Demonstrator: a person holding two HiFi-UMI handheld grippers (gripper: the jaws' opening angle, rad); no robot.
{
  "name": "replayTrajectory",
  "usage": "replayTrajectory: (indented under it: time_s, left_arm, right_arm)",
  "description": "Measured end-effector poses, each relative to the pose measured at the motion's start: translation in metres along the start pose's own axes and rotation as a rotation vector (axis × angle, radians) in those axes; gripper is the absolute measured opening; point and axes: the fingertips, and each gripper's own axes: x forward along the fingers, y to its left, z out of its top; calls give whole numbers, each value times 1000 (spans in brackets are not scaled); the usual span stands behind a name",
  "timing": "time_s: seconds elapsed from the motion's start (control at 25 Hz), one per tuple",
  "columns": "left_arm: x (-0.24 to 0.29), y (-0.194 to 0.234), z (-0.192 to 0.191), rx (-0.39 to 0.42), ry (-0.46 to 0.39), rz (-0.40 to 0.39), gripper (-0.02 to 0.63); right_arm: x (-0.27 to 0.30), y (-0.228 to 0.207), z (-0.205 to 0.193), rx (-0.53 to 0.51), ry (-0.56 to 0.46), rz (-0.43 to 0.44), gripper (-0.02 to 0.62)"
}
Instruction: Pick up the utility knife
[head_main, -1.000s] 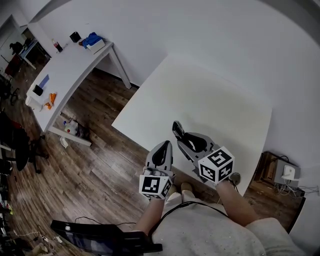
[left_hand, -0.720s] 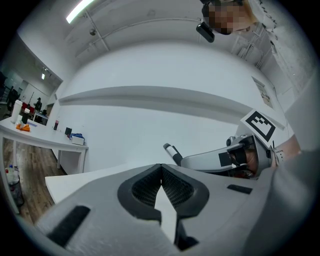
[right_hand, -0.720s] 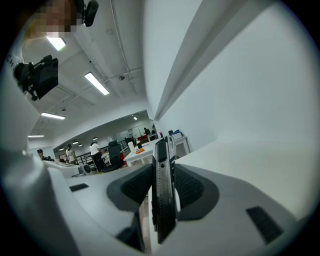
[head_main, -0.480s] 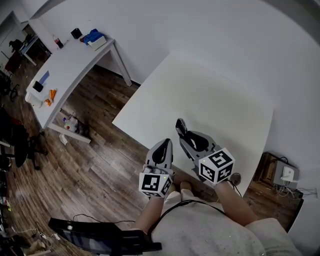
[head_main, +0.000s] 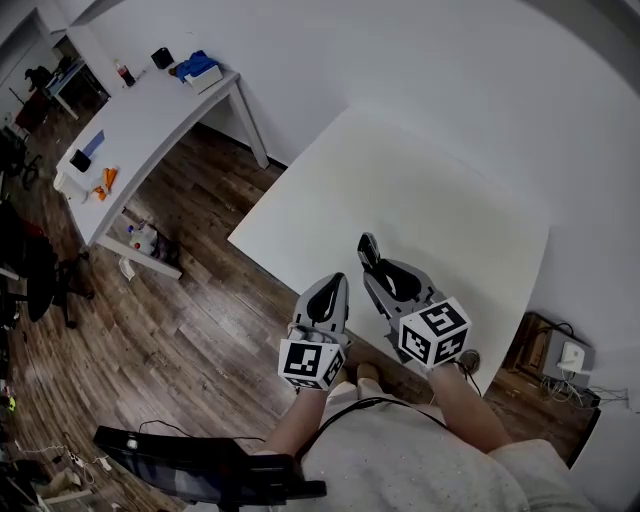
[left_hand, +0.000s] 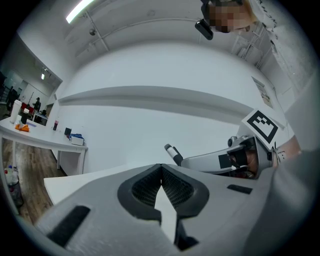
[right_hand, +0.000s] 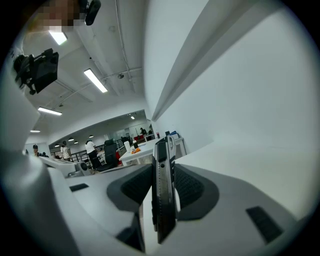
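1. White counter (head_main: 420, 190) stands over a wood floor (head_main: 200, 300)
2. Right gripper (head_main: 378, 272) has its fingers (right_hand: 192, 187) clenched on the utility knife (right_hand: 163, 190), which juts toward 11 o'clock above the counter
3. Left gripper (head_main: 326, 298), at its 8 o'clock, has fingers (left_hand: 145, 187) closed on nothing
4. Pickup looks done; next calls only for a steady hold
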Motion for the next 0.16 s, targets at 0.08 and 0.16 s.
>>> replayTrajectory:
  time_s: [0.08,0.16]
  left_arm:
    - [-1,1,-1,-1,2,2,6]
    - [-2,1,-1,-2,2,2,6]
  right_arm:
    - [1,1,-1,-1,1,1,140]
    - [1,2,-2,-4,2,0,140]
